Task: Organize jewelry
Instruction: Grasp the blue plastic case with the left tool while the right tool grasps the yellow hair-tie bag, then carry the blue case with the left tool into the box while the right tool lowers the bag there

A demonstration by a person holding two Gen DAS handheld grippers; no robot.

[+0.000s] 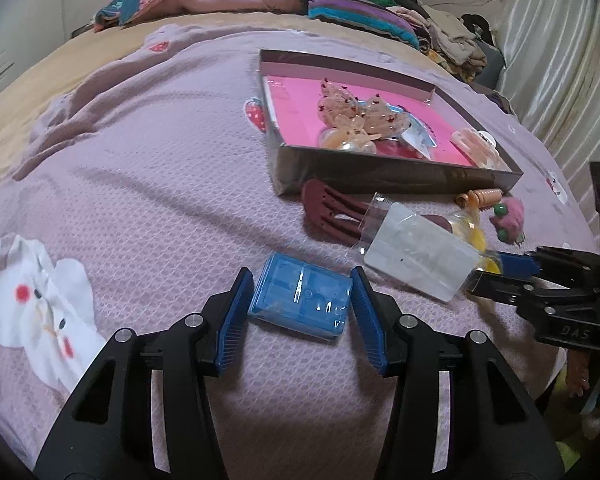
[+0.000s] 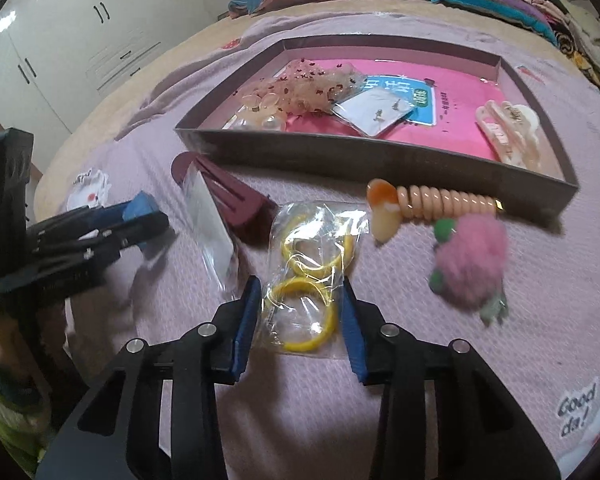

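The left gripper (image 1: 302, 294) bracketed the small blue case (image 1: 300, 296) on the bed (image 1: 148, 168), at 7 o'clock from the tray (image 1: 380, 170), fingers touching its sides: rigid, light, slick. The right gripper (image 2: 300, 312) straddled a bag of yellow hoops (image 2: 310, 276), fingers half-closed at its crinkly, slippery edges, not yet pinching.

Blue case (image 1: 300, 296) flat; bagged yellow hoops (image 2: 306, 280) (perhaps bracelets).

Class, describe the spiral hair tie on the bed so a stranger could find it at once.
Start at the shallow box with a pink floor on the lilac bedspread. Just outside its near wall lies the peach spiral hair tie. Unlike the fluffy pink pompom beside it, it is a smooth, ribbed plastic coil.
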